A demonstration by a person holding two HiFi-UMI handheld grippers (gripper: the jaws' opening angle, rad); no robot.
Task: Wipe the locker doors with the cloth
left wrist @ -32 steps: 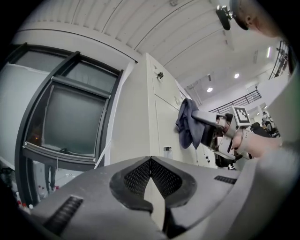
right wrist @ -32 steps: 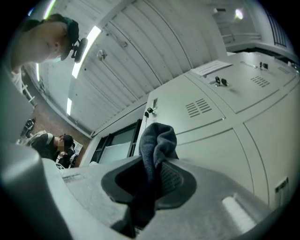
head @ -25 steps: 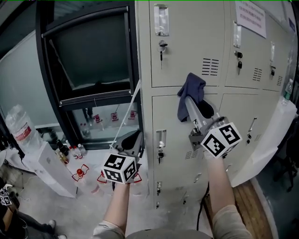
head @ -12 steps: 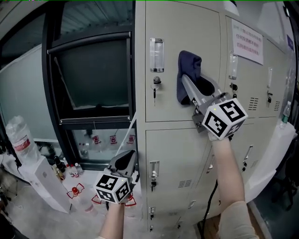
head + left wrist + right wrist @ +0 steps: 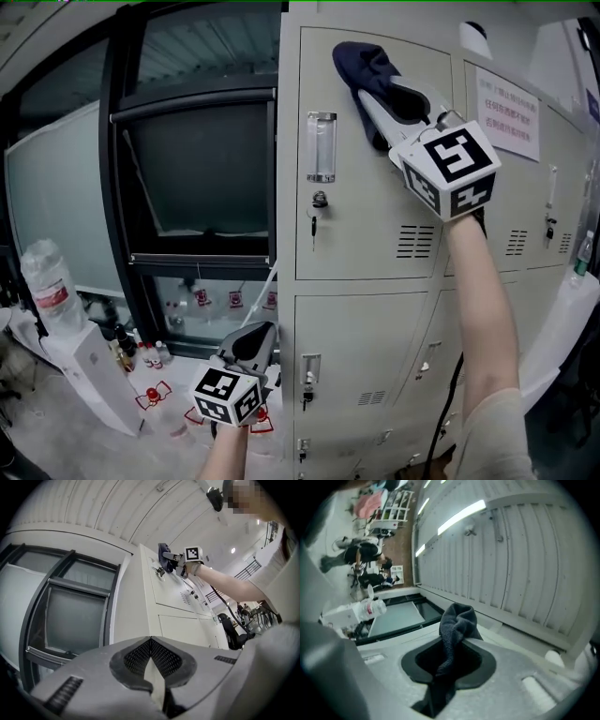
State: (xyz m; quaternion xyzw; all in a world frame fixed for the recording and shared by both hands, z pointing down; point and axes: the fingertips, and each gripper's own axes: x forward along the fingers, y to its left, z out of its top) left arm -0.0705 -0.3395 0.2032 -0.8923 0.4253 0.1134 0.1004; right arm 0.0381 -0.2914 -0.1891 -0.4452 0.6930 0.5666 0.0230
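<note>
Right gripper clamping dark cloth against beige locker door — left gripper closed, dark window beside

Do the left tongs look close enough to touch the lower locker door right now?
Probably yes: the left tongs, shut and empty, sit just beside the lower locker door with nothing between them.

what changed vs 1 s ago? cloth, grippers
The right gripper, clamped on the dark cloth, swept it up the locker front, from the seam between the doors to near the top of the upper door. Nothing was taken or let go. The left gripper stayed low by the locker's left edge, shut and empty.
</note>
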